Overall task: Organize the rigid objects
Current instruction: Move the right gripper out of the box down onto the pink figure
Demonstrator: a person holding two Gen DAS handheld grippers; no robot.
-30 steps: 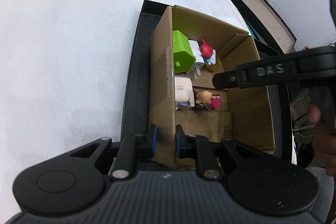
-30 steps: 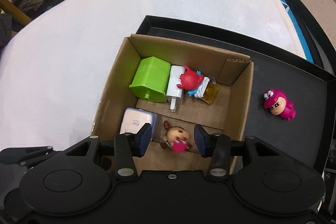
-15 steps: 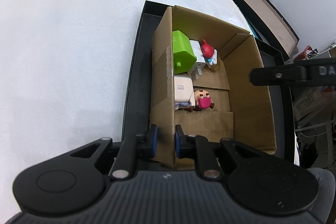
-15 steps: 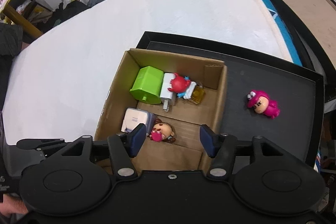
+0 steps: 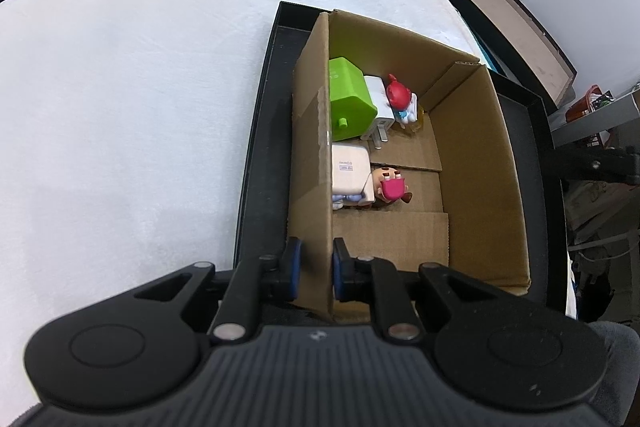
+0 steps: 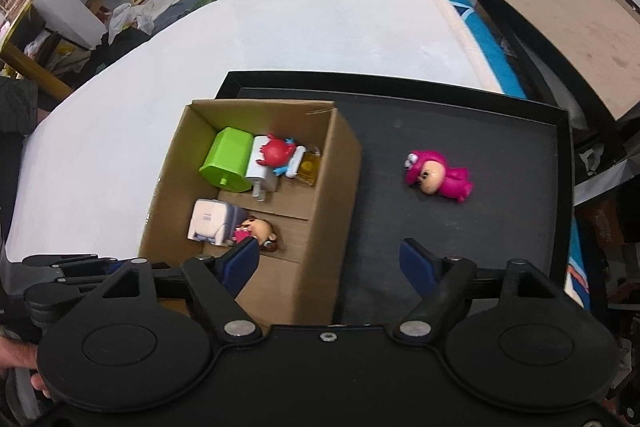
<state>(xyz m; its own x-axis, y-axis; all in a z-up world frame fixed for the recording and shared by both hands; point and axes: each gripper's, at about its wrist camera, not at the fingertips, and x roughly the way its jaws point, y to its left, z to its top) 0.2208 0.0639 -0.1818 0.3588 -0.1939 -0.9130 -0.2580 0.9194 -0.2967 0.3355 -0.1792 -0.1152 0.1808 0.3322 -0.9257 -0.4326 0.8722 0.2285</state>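
Pink toy lies at one o'clock of the open right gripper

Pink plastic figurine (image 6: 438, 179) lies on its side on the black tray (image 6: 500, 227), outside the brown cardboard box (image 6: 332, 211) and just beyond its right wall. From the right gripper (image 6: 328, 261) it sits up toward one o'clock, well apart from the blue pads, its long axis running roughly ten to four, head toward the box. The right gripper's jaws have just been opening and stand wide with nothing between them; it points steeply down over the box's right wall. By my reading this hand is the nearer one and is lining up for the figurine.

The left gripper (image 5: 314, 269) is clamped tight on the box's left wall, steadying it, also pitched steeply down. Inside the box lie a green plastic block (image 5: 350, 105), a white plug adapter (image 5: 378, 111), a red-headed toy (image 5: 400, 99), a white rectangular charger (image 5: 350, 173) and a small brown-haired doll (image 5: 390, 185). The tray rests on a white-covered bench (image 5: 140, 87).
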